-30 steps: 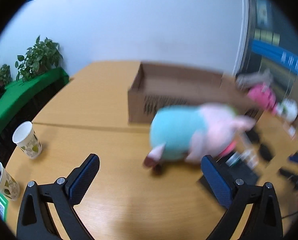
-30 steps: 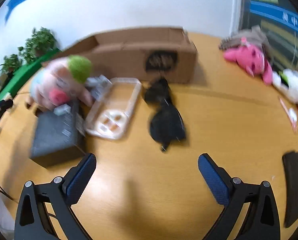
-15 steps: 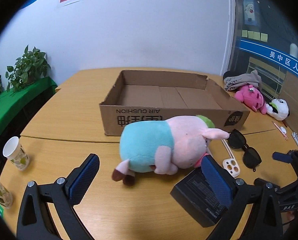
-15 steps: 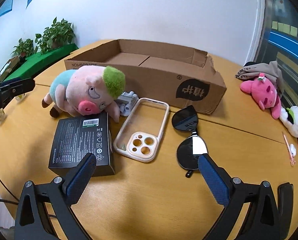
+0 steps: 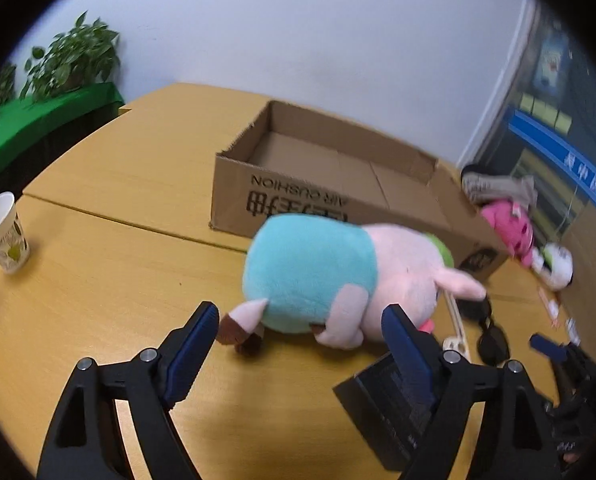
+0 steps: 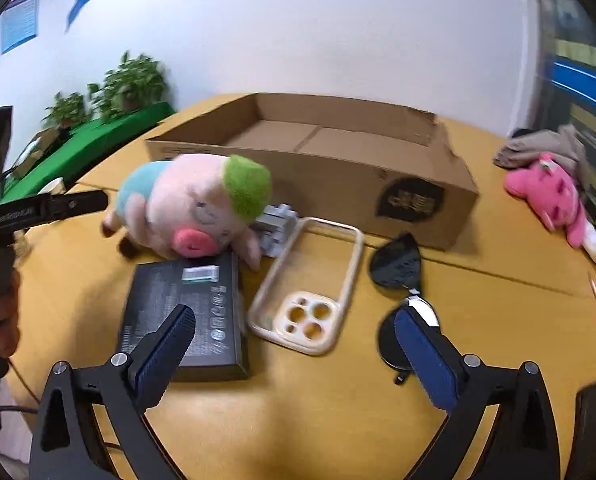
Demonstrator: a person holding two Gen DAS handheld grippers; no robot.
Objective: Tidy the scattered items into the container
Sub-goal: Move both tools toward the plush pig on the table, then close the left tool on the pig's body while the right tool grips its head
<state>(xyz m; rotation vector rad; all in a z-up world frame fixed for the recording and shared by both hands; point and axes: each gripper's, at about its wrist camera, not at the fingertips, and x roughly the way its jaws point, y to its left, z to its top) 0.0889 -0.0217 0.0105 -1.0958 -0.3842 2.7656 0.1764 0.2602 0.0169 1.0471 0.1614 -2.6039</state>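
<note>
A plush pig [image 5: 338,276] in a teal shirt with a green tuft lies on the wooden table in front of an open, empty cardboard box [image 5: 338,184]. My left gripper [image 5: 302,340] is open just short of the pig's rear. In the right wrist view the pig [image 6: 194,208] rests partly on a black box [image 6: 186,312]. Beside it lie a cream phone case [image 6: 310,288], black sunglasses [image 6: 398,280] and a small grey part [image 6: 276,226]. My right gripper [image 6: 294,340] is open and empty, above the black box and phone case. The cardboard box [image 6: 338,168] stands behind.
A paper cup [image 5: 4,232] stands at the table's left edge. A pink plush toy [image 6: 550,196], a white plush and a grey cloth lie at the right. Potted plants [image 5: 74,56] on a green ledge stand beyond the table. The left gripper's body [image 6: 38,212] shows at left.
My left gripper has moved closer to the pig, which now fills more of its view. My right gripper has moved forward and lower over the black box and phone case.
</note>
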